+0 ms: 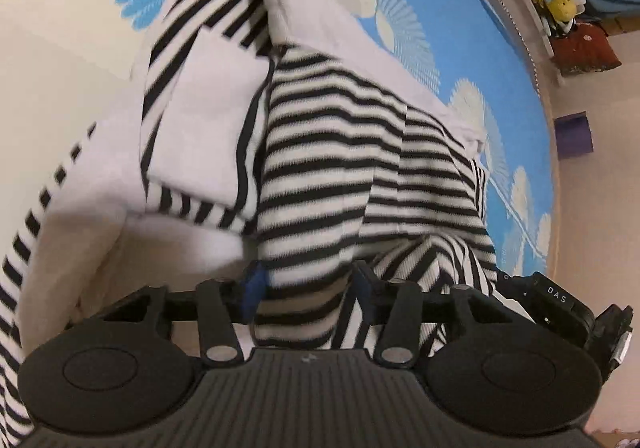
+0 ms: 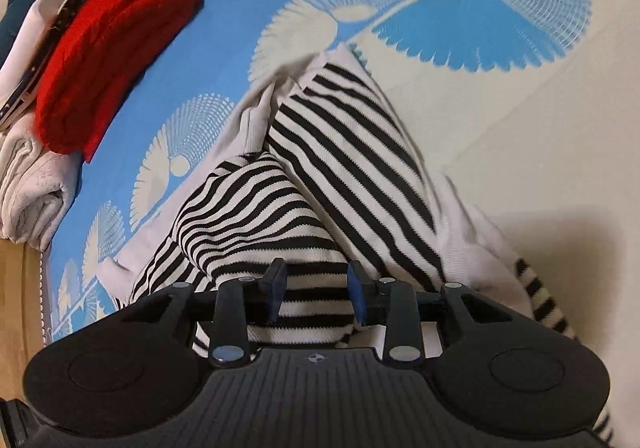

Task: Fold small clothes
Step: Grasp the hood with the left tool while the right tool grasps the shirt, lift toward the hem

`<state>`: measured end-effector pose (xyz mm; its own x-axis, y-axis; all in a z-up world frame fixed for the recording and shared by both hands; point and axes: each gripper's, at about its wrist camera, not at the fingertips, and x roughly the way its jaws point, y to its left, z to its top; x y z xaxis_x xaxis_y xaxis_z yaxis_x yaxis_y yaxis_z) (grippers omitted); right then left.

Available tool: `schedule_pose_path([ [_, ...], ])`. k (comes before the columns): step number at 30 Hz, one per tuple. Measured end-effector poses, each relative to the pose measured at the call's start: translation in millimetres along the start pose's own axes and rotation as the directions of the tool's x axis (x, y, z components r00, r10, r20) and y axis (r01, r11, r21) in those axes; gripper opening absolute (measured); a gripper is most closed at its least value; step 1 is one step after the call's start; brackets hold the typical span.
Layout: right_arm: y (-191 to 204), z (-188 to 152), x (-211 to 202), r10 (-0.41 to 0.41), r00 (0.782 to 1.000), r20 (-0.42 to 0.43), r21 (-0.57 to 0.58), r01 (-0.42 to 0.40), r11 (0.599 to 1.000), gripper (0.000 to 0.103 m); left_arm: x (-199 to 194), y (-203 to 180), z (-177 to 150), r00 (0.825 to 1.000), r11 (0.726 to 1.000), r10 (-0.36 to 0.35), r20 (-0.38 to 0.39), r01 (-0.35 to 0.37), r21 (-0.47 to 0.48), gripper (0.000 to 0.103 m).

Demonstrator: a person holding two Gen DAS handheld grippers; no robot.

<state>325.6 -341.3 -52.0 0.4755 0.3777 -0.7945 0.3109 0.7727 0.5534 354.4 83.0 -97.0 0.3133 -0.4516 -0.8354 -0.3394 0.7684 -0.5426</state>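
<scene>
Folding this striped top [image 1: 332, 152] on the blue patterned bed cover [image 2: 168, 60], I have my left gripper [image 1: 306, 284] and right gripper [image 2: 316, 284] spread, cloth bunched between their jaws. Closing now could pinch several layers, skewing the fold. Folded clothes [image 2: 104, 60] are stacked nearby.

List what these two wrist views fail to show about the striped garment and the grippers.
- Black-and-white striped knit garment: what kind it is; bunched, blurred, cut off at the left wrist view's left edge.
- Left gripper: whether the jaws pinch the fabric between them; the fold covers the pads.
- Right gripper: same doubt, right wrist view.
- Folded red knit garment: cut off at the left wrist view's top edge.
</scene>
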Motion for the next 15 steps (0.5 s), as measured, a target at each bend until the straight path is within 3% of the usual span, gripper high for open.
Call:
schedule_pose_path([
  [1,1,-1,3,0.007,1.0,-0.007,0.004,-0.007,1.0,0.035,1,-3,1,1.0,1.0,0.011,0.004,-0.011,0.012,0.02],
  [3,0,-2,9,0.031,0.999,-0.018,0.024,-0.03,0.999,0.023,2,-7,4,1.0,0.999,0.011,0.007,-0.012,0.033,0.003],
  [4,0,-1,11,0.041,0.999,-0.022,0.033,-0.04,0.999,0.006,-2,-7,6,0.999,0.999,0.016,0.028,-0.016,0.03,0.003],
  [5,1,0,10,0.051,0.999,-0.015,0.038,-0.051,0.998,0.001,-8,-9,9,0.998,0.999,0.014,0.065,-0.016,0.034,0.003],
  [8,8,3,-3,0.08,0.994,0.069,0.001,-0.08,0.997,0.0,-40,-18,21,0.968,0.996,-0.031,0.25,0.008,0.094,0.002],
  [10,17,6,-20,0.108,0.979,0.175,-0.065,-0.098,0.993,0.0,-65,-22,27,0.921,0.99,-0.087,0.38,0.038,0.133,0.002],
  [12,14,9,-38,0.185,0.943,0.276,-0.051,-0.178,0.983,0.0,-88,-21,31,0.864,0.983,-0.143,0.483,0.07,0.167,0.002],
  [13,10,10,-48,0.243,0.916,0.319,-0.029,-0.247,0.969,0.0,-95,-19,32,0.849,0.981,-0.162,0.503,0.083,0.175,0.002],
  [14,7,12,-54,0.268,0.902,0.339,-0.018,-0.279,0.96,0.0,-97,-15,33,0.848,0.981,-0.172,0.501,0.101,0.167,0.002],
  [15,5,13,-58,0.267,0.898,0.349,-0.015,-0.279,0.96,0.0,-93,-10,34,0.869,0.983,-0.17,0.465,0.116,0.142,0.002],
])
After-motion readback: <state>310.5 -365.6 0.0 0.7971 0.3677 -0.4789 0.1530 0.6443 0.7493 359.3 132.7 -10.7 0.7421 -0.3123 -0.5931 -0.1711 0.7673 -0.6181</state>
